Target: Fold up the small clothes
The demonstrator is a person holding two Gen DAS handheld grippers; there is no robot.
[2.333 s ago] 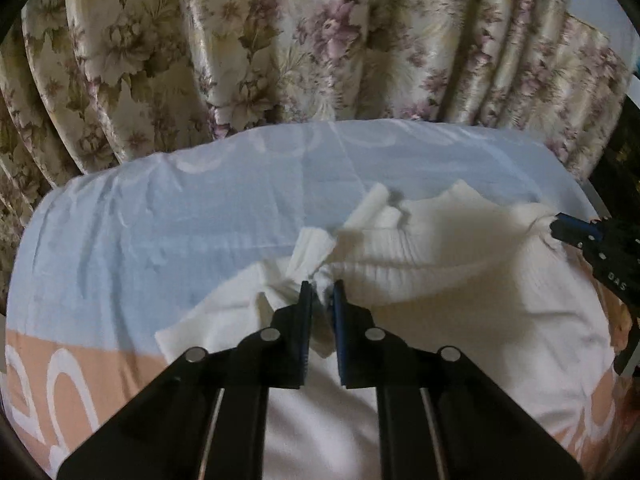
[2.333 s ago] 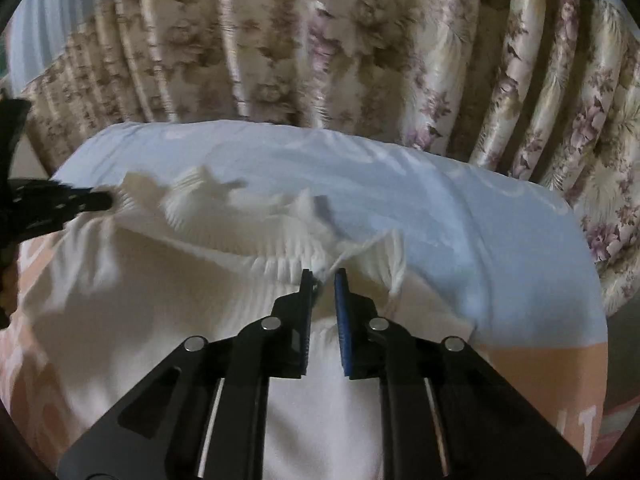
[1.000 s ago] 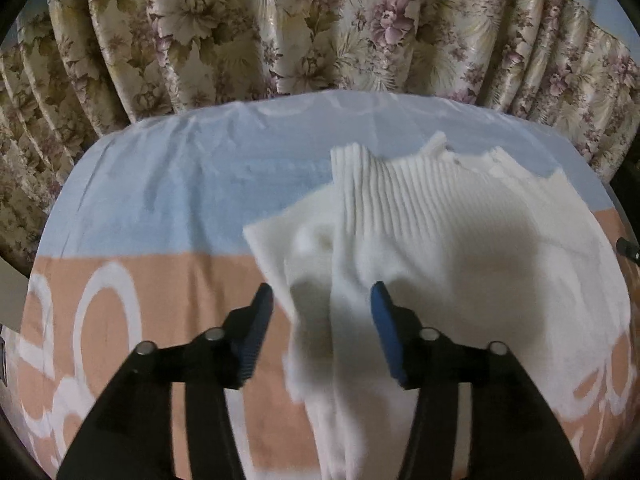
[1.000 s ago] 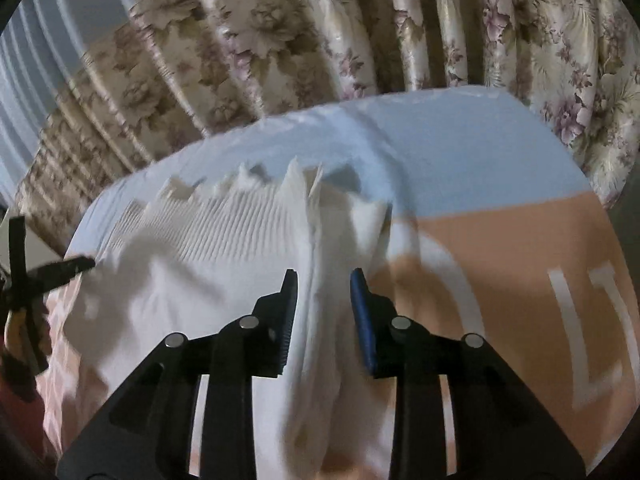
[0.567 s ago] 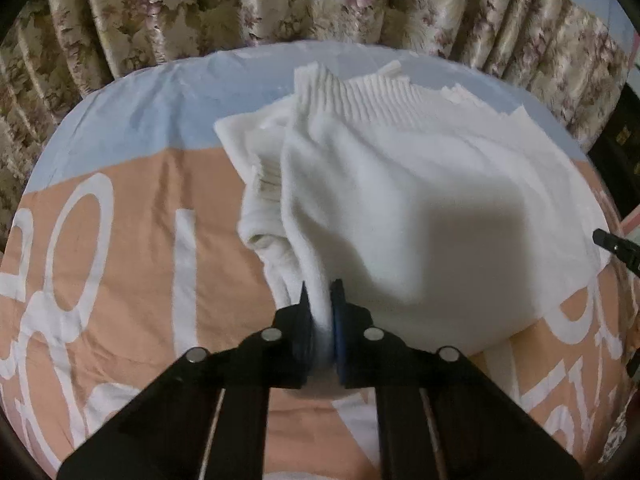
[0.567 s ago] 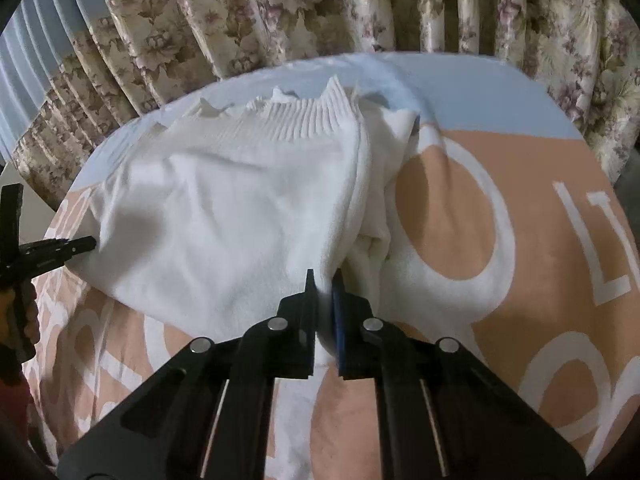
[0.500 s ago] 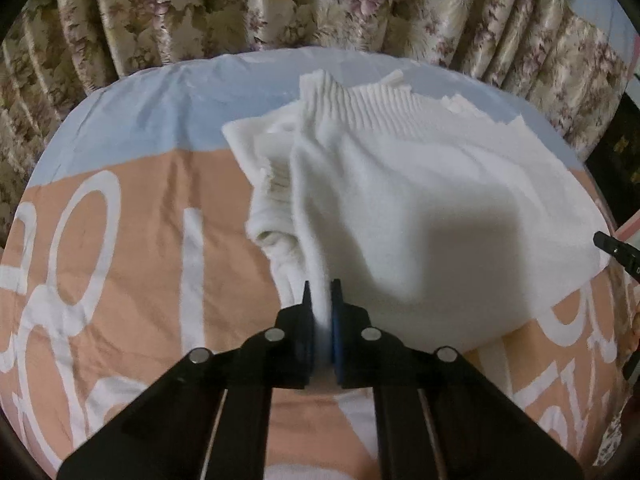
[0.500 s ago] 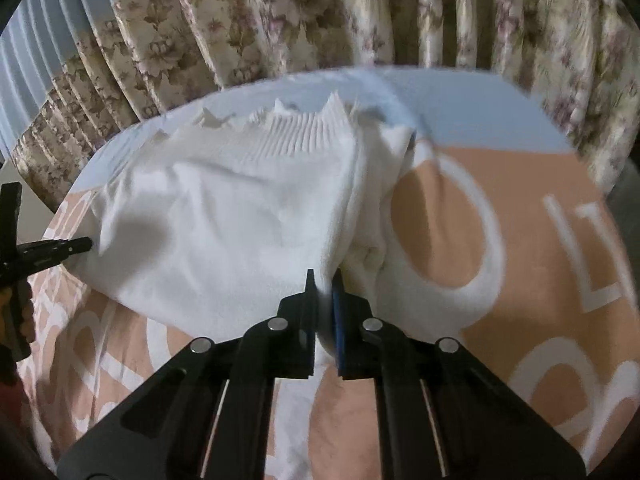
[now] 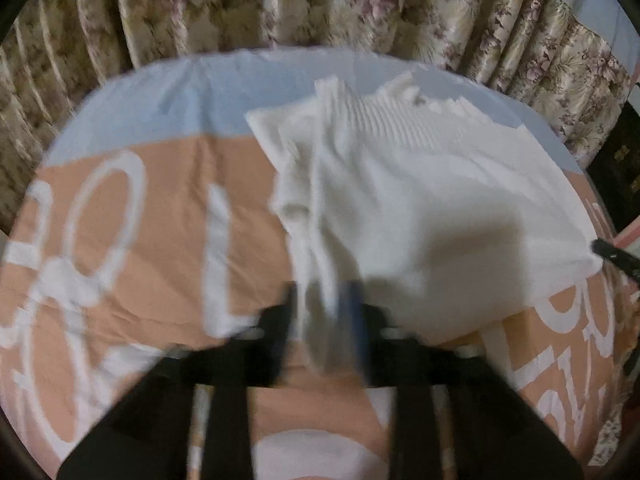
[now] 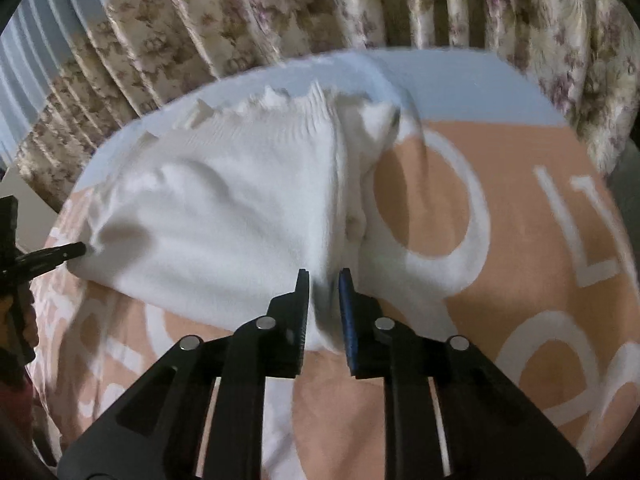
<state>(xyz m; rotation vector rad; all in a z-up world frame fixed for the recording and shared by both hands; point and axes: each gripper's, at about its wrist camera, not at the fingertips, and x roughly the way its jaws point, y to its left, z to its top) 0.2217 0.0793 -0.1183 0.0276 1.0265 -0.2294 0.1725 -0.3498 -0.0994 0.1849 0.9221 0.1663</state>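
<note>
A white knit garment (image 9: 420, 200) lies folded on the bed, its ribbed edge towards the curtain. My left gripper (image 9: 326, 312) is at its near left fold. It is blurred and its jaws are opening, with a strip of the cloth loose between them. My right gripper (image 10: 323, 292) is at the garment's (image 10: 240, 208) near right fold. Its jaws are opening too, a narrow gap apart, with the fold's edge between them. Each view catches a dark finger of the other gripper at the garment's far corner: the right one's finger (image 9: 612, 256) and the left one's finger (image 10: 52, 258).
The bedsheet (image 9: 160, 240) is peach with large white letters and has a pale blue band at the far side. The same sheet (image 10: 520, 280) stretches bare to the right of the garment. A floral curtain (image 9: 320, 8) hangs close behind the bed. A dark cabinet (image 9: 616, 168) stands at the right.
Half a second ago both grippers were shut on the garment's side folds. Now both pairs of jaws have parted and the cloth sits loose between them. The left view has blurred.
</note>
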